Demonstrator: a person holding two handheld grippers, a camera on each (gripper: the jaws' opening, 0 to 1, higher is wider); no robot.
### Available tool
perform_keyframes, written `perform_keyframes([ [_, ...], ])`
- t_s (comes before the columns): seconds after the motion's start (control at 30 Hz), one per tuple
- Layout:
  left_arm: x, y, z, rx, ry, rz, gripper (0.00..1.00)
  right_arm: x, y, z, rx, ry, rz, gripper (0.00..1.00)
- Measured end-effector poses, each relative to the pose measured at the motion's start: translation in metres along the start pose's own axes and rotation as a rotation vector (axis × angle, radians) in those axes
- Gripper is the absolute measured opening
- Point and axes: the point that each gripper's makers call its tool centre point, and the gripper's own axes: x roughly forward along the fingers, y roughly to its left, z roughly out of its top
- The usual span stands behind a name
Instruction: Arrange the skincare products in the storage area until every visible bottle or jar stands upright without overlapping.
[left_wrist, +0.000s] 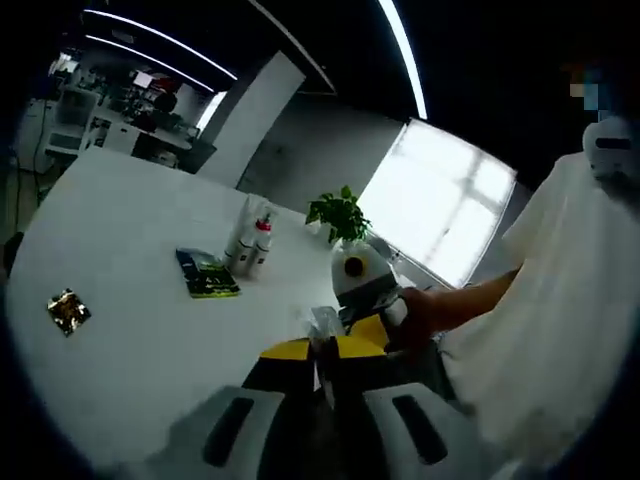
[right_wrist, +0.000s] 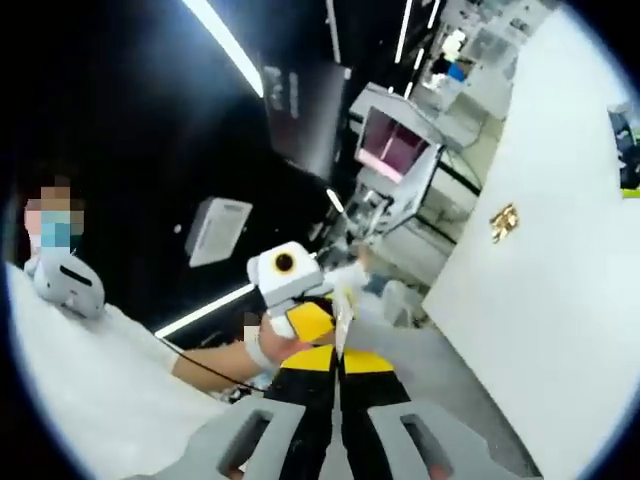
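- Left gripper (left_wrist: 325, 385): jaws pressed together, a thin crinkled scrap of clear film or foil pinched at the tips. Grey pads, yellow-and-black body behind.
- Right gripper (right_wrist: 340, 375): jaws likewise shut, with a thin pale sliver caught between them; I cannot tell what it is.
- In each view the other gripper sits just past the tips, white housing over yellow, so the two tools are tip to tip. Possibly both hold the same scrap; not certain.
- A hand (left_wrist: 425, 315) grips the far tool; white sleeve behind it.
- Bottles (left_wrist: 250, 245): two, slim, upright, close together, well apart from the grippers, out on the white table (left_wrist: 120, 260). One has a red cap; the other looks pale and plain.
- Beside them a flat dark packet (left_wrist: 207, 272) with green print, lying down. A small gold-patterned square (left_wrist: 68, 311) lies alone nearer the table edge, glossy.
- Potted plant (left_wrist: 340, 215) stands beyond the bottles, leafy.
- Table top is smooth, matte, bare between items.
- Risks, as I judge them: both tools are occupied and off the table, so reaching for a bottle could drop the scrap among the products. The slim bottles would tip easily if nudged, and each could knock the other over.
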Motion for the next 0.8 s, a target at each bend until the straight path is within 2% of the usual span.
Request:
perform_keyframes([
  [0.07,-0.002,0.003,0.001,0.001,-0.004,0.019,0.0,0.002,0.0,0.002,-0.006,0.005,-0.008,0.0],
  [0.13,-0.007,0.007,0.01,-0.072,-0.046,0.021,0.0,0.004,0.001,0.007,-0.028,-0.022,-0.009,0.0],
  [0.17,-0.007,0.008,0.011,-0.079,-0.053,0.026,0.0,0.005,0.002,0.009,-0.039,-0.036,-0.009,0.02],
  [0.23,-0.007,0.01,0.013,-0.093,-0.067,0.035,0.0,0.009,-0.003,0.001,-0.071,-0.023,-0.046,0.05],
  [0.27,-0.006,0.01,0.012,-0.098,-0.058,0.033,0.0,0.009,-0.003,-0.001,-0.063,-0.029,-0.04,0.07],
  [0.33,-0.003,0.009,0.008,-0.109,-0.04,0.028,0.0,0.008,-0.002,-0.004,-0.045,-0.04,-0.027,0.0],
  [0.43,-0.004,0.009,0.008,-0.117,-0.038,0.029,0.0,0.004,-0.003,0.0,0.021,-0.111,-0.036,0.0],
  [0.53,-0.003,0.009,0.004,-0.113,-0.025,0.035,0.0,-0.001,-0.004,-0.001,0.047,-0.136,-0.038,0.01],
  [0.63,-0.003,0.009,0.0,-0.109,-0.009,0.043,0.0,-0.008,-0.006,0.005,0.052,-0.161,-0.054,0.01],
  [0.73,-0.003,0.008,0.001,-0.106,-0.01,0.038,0.0,-0.007,-0.003,0.006,0.051,-0.157,-0.044,0.0],
  [0.8,-0.003,0.009,0.001,-0.099,-0.011,0.043,0.0,-0.007,-0.006,0.006,0.045,-0.153,-0.071,0.0],
])
